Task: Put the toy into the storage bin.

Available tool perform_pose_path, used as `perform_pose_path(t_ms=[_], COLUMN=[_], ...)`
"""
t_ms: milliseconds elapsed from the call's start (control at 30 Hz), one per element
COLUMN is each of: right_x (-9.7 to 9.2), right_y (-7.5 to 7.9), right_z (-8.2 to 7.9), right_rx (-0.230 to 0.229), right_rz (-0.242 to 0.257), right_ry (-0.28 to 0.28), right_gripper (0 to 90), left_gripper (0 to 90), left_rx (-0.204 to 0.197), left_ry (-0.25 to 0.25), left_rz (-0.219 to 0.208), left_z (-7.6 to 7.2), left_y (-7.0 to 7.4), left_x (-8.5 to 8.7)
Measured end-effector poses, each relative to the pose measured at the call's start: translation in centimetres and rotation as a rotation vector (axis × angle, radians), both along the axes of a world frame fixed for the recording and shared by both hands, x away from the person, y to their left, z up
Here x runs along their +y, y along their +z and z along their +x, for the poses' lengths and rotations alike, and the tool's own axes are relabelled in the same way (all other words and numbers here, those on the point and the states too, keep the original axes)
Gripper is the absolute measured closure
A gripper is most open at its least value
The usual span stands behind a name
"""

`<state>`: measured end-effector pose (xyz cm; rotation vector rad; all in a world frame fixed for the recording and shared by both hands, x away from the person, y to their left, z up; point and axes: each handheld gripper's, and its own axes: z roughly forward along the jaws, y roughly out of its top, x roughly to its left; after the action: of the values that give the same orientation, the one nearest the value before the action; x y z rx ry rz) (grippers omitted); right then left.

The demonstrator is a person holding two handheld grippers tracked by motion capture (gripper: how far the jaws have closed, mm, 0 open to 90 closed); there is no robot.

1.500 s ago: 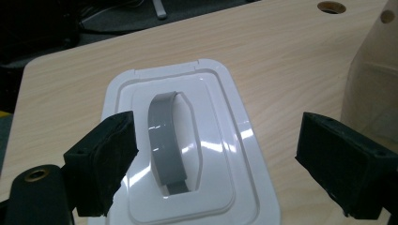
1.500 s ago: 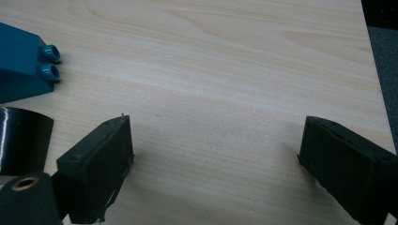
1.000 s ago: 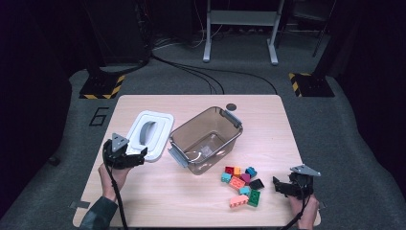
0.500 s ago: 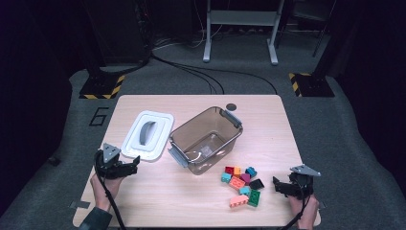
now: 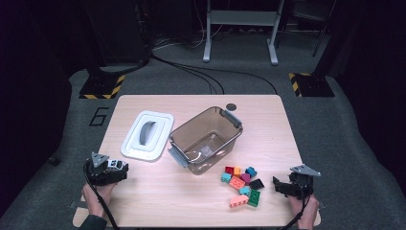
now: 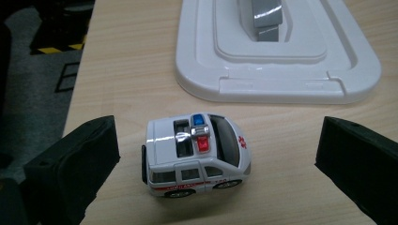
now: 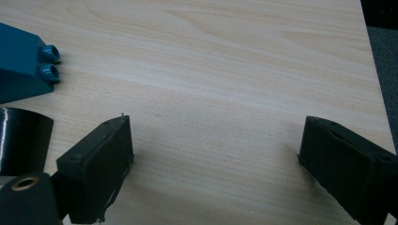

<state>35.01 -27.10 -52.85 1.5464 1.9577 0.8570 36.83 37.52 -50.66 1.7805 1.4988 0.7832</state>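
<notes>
Wooden bench [image 5: 158,191]: you're framing toy car [image 6: 195,156] w/ left hand-held gripper [image 5: 125,171], jaws just been opening, nothing gripped. Light, slick, rolls; pinch its sides.

table [image 5: 158,201]: light wood, rounded corners, on a grey carpet floor
lid [image 5: 147,135]: white, rectangular, grey handle on top, lying flat on the table's left half
bin [image 5: 206,140]: clear brownish plastic, open, grey latches at both ends, just right of the lid, set at an angle
bricks [image 5: 242,185]: a loose cluster of red, orange, teal, pink, green and black pieces, near the bin's front right
left gripper [image 5: 125,171]: near the table's front left edge, in front of the lid, held in a hand
right gripper [image 5: 275,185]: at the front right, just right of the bricks, jaws toward them
</notes>
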Motion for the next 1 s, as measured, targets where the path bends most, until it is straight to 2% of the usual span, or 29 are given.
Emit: perform_pose_path(t_ms=[167,233,367,400,500,667,800,867,1000], right_x=[0.0,0.0,0.0,0.0,0.0,0.0,0.0,0.0,0.0], right_y=[0.0,0.0,0.0,0.0,0.0,0.0,0.0,0.0,0.0], right_z=[0.0,0.0,0.0,0.0,0.0,0.0,0.0,0.0,0.0], right_rx=[0.0,0.0,0.0,0.0,0.0,0.0,0.0,0.0,0.0], right_rz=[0.001,0.0,0.001,0.001,0.001,0.001,0.001,0.001,0.001], right_ry=[-0.002,-0.002,-0.001,-0.001,-0.001,-0.001,-0.001,-0.001,-0.001], right_gripper=[9.1,9.1,9.1,9.1,9.1,9.1,9.1,9.1,9.1], left_gripper=[0.0,0.2,12.4,16.8,17.5,23.9,24.4,24.5,25.9], left_rx=[0.065,0.078,0.089,0.081,0.091,0.065,0.059,0.073,0.06], left_ry=[0.009,0.012,0.011,0.019,0.021,0.032,0.027,0.016,0.004], left_rz=[-0.008,-0.01,-0.013,-0.014,-0.017,-0.007,0.004,0.009,0.019], left_z=[0.7,1.0,1.1,1.2,1.3,1.3,1.2,1.1,1.0], left_y=[-1.3,-1.6,-1.9,-2.1,-2.3,-2.3,-2.3,-2.2,-2.1], left_x=[0.5,0.7,0.9,0.9,1.0,0.9,0.8,0.7,0.5])
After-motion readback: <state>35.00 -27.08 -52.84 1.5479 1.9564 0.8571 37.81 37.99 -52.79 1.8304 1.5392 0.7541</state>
